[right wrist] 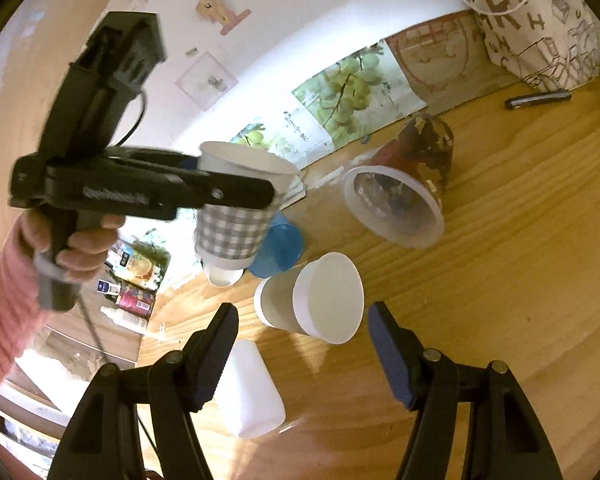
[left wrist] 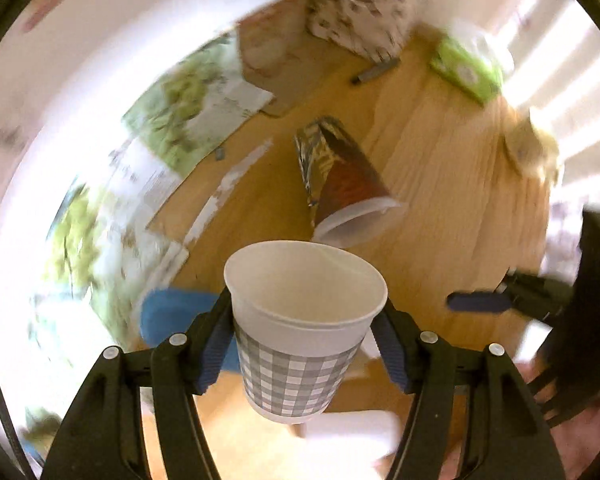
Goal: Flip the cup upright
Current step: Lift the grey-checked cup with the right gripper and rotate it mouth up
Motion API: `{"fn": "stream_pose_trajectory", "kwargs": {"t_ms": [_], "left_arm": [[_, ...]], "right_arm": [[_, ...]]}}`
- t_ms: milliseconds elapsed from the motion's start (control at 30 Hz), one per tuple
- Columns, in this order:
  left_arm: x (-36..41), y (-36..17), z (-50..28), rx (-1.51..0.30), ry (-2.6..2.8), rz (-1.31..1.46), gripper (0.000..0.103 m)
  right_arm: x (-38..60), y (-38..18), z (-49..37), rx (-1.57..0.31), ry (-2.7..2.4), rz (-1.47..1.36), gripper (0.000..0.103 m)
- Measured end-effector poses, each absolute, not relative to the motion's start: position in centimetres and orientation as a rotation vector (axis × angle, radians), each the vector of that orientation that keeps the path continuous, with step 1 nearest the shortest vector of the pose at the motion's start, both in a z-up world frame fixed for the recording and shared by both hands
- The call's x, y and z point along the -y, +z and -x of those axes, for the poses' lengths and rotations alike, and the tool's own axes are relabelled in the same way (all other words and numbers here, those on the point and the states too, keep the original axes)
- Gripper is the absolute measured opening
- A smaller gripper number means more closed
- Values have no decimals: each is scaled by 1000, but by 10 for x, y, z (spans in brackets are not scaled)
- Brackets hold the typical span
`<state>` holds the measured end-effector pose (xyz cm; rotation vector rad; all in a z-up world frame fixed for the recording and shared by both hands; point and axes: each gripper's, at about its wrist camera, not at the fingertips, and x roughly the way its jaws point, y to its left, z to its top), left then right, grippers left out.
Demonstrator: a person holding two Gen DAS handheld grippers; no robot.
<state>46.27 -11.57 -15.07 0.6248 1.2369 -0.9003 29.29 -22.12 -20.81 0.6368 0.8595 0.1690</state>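
Wooden surface [right wrist: 500, 280] spreads below us. Our left hand-held gripper [left wrist: 306, 332] is clamped on the checked cup [left wrist: 300, 344], mouth up, above the surface; thin paper, light, easily crushed, so we grip mid-wall gently. Our right hand-held gripper [right wrist: 303, 320] is apart; ahead lies a tipped white cup [right wrist: 320, 304], then a brown cup [right wrist: 404, 192].

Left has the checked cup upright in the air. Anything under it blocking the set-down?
Yes. In the right wrist view the left gripper holds the checked cup above a small white cup and a blue cup lying on the table. Bare wood shows further right.
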Motion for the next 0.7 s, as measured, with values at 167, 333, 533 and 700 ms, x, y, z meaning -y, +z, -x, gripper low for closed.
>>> {"fn": "stream_pose_trajectory", "kwargs": {"t_ms": [167,333,533,700], "left_arm": [[106,-129,-439,-1237,-846,-404,68],[81,-129,-419,-1344,-787,-121,68],[68,-144,-386,-1405,-678,42,68],[65,-163,-352,-1461,-601,168,68]], "right_arm": [[224,-195,-280,-834,176,-654,68],[232,-178,-265,-816,205,-655,68],[244,-168,-249,-845,249,-626,68],[255,-174,-232,-909,308,-595,68]]}}
